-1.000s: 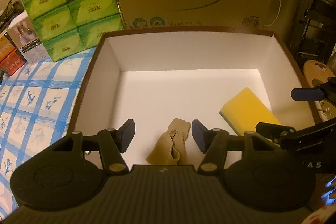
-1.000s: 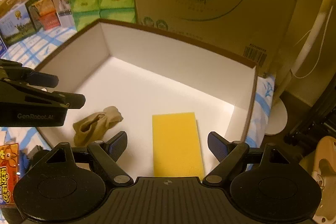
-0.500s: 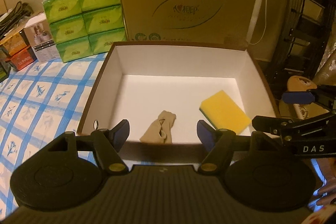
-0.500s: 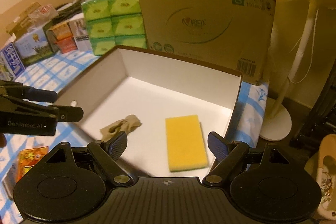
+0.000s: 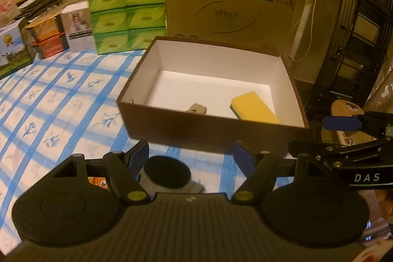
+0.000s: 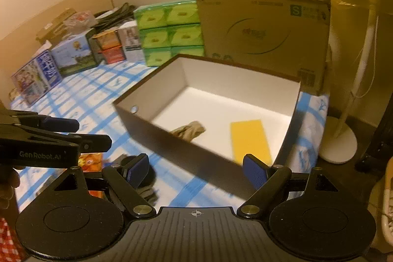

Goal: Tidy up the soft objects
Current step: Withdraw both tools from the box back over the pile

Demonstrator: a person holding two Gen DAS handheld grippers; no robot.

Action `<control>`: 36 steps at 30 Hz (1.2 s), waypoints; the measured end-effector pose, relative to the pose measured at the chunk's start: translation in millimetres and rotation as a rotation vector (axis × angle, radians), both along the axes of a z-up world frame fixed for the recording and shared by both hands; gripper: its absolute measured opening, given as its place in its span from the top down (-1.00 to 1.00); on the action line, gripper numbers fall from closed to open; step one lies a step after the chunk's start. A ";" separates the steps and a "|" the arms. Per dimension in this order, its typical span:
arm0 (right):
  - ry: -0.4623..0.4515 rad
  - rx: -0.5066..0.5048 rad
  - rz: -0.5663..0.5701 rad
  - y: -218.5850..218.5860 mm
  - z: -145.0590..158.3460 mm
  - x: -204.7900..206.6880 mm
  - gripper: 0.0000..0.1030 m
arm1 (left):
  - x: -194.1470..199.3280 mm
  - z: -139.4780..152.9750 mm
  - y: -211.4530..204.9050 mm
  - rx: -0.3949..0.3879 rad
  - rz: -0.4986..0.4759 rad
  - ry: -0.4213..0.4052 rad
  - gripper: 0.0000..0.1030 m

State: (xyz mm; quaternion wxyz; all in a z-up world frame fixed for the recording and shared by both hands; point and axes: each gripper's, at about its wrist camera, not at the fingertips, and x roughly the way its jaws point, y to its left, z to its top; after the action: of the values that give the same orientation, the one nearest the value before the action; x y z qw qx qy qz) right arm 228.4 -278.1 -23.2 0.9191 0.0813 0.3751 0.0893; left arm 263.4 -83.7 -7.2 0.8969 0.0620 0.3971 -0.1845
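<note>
Matt white cardboard box [image 5: 292, 87], spongy yellow foam sponge [image 5: 254, 107], crumpled beige cloth [image 6: 189, 130], printed tablecloth [image 5: 61, 90].

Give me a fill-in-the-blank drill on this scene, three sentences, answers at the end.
1. The sponge lying in the open box is ____ on top.
2. The crumpled beige stocking lies ____ the box.
3. The stacked tissue packs behind the box are ____ in colour.

Missing words: yellow; inside; green
</note>
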 end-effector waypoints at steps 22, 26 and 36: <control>0.032 0.045 0.198 52.5 -11.6 -74.8 -0.62 | -136.5 -5.6 93.6 0.029 0.272 0.029 -0.42; 0.033 0.052 0.231 59.5 -14.5 -84.2 -0.62 | -152.1 -6.5 100.3 0.032 0.305 0.031 -0.42; 0.014 0.024 0.306 83.4 -23.4 -101.1 -0.62 | -171.8 -13.3 114.8 0.050 0.360 0.031 -0.42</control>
State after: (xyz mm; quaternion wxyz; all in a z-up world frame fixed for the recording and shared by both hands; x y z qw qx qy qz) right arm 127.4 -194.7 -46.6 0.8910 0.0349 0.3886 0.2321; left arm 91.6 31.1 -20.5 0.9073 0.0093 0.4202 -0.0120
